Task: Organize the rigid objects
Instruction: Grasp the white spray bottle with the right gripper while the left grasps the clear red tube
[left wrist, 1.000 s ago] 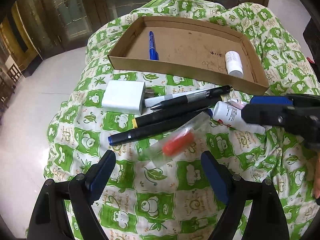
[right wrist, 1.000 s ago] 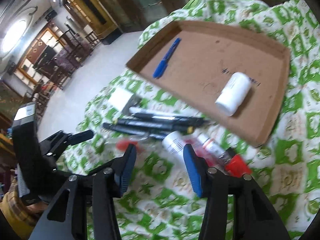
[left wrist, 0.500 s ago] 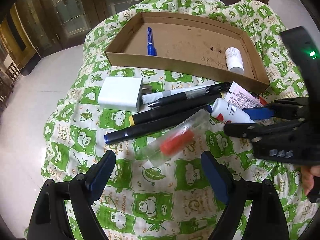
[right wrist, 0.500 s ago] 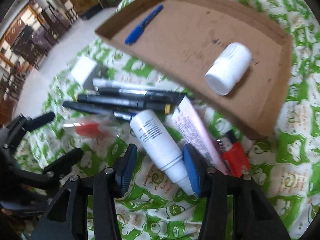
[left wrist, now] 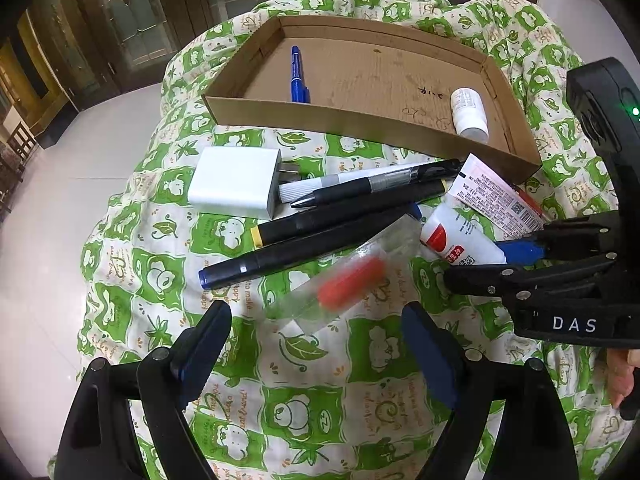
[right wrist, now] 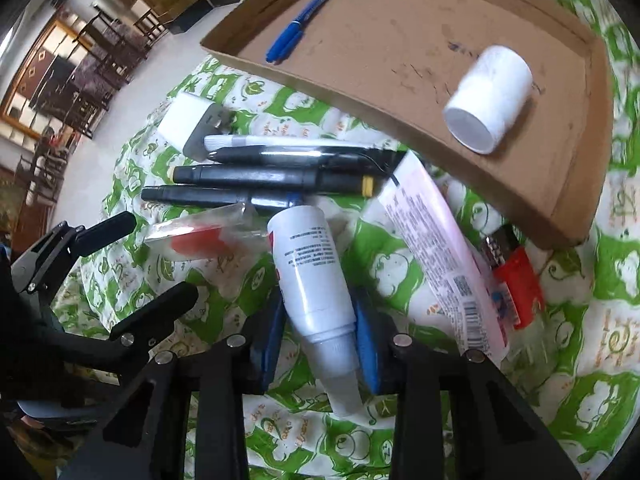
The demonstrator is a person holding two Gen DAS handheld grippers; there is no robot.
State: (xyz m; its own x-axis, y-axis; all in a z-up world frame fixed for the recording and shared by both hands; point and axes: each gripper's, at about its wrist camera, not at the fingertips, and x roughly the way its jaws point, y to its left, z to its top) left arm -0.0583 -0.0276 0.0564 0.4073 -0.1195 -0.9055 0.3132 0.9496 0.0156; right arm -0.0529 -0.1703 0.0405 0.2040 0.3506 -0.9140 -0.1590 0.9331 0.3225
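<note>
Right gripper (right wrist: 318, 344): now closed around the white bottle (right wrist: 310, 272), near the tray (right wrist: 500, 184); lift comes next
Left gripper (left wrist: 316, 354): wide, empty

One cardboard tray (left wrist: 360, 126), holding one blue pen (left wrist: 296, 76) and one white bottle (left wrist: 469, 112). Outside it on the cloth: four pens (left wrist: 320, 232), one white charger (left wrist: 236, 182), one white tube (right wrist: 314, 276), one pink tube (right wrist: 440, 252). Also one clear packet (left wrist: 348, 280) and one red lighter (right wrist: 516, 276).
</note>
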